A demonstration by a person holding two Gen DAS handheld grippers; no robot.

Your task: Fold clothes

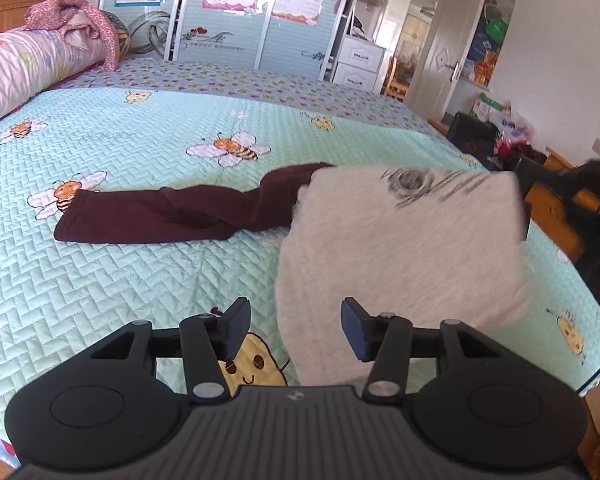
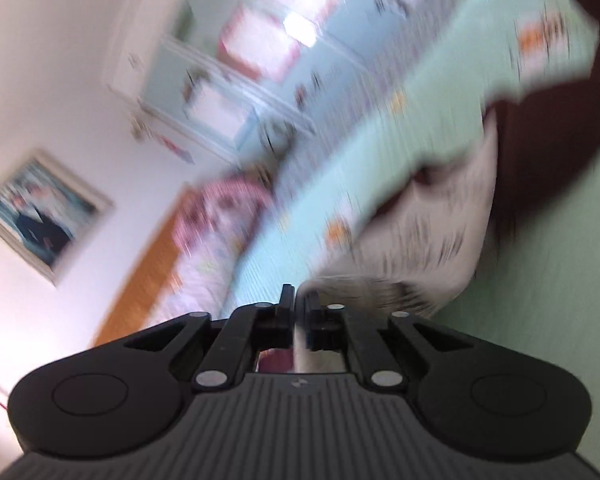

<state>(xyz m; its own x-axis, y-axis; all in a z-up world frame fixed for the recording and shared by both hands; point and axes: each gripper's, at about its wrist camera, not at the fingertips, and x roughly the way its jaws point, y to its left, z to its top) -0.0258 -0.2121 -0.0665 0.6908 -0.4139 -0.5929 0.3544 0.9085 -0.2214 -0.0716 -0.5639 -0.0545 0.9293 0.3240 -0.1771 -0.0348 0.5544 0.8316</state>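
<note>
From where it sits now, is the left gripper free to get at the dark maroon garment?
Probably yes. The left gripper is open and empty, and the dark maroon garment lies uncovered ahead-left on the bedspread; only its right end hides behind the lifted grey cloth.

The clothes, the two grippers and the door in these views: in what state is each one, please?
White garment: partly lifted off the bed, unfolded.
Dark red garment: lying stretched on the bed, not folded.
Left gripper: jaws open, holding nothing.
Right gripper: jaws shut; the view is too blurred to tell if cloth is pinched.
Door: open.
</note>
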